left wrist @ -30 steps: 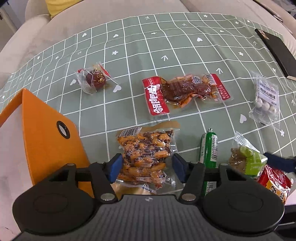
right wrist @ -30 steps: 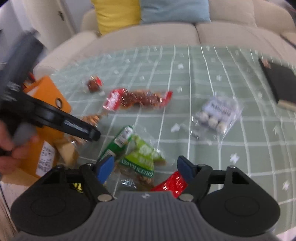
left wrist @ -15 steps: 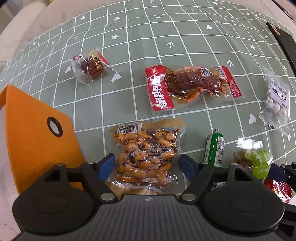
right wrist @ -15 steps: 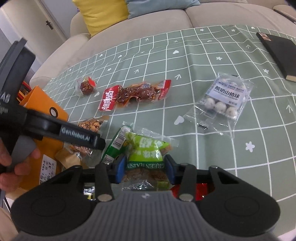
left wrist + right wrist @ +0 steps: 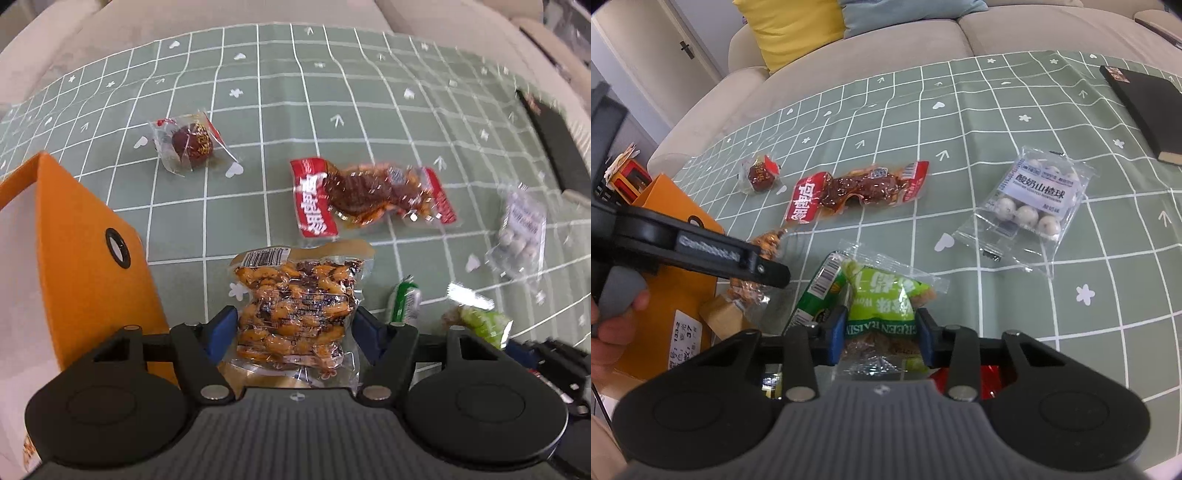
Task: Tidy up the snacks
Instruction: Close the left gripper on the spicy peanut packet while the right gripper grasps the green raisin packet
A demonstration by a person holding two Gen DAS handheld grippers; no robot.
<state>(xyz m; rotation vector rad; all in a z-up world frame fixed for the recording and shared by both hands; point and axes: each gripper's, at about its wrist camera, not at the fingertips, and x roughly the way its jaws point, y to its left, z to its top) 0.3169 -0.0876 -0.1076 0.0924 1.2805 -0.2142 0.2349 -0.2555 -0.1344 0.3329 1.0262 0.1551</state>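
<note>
Green raisin pack (image 5: 882, 306): right gripper (image 5: 881, 334) jaws just closed onto it; left gripper (image 5: 293, 332) jaws narrowing, straddling peanut pack (image 5: 299, 310), no visible contact.

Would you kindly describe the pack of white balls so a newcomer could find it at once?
Start at the black notebook near the far right edge of the green checked tablecloth. Just nearer than it lies the clear pack, apart from the other snacks. It alone holds round white balls under a pale label.
</note>
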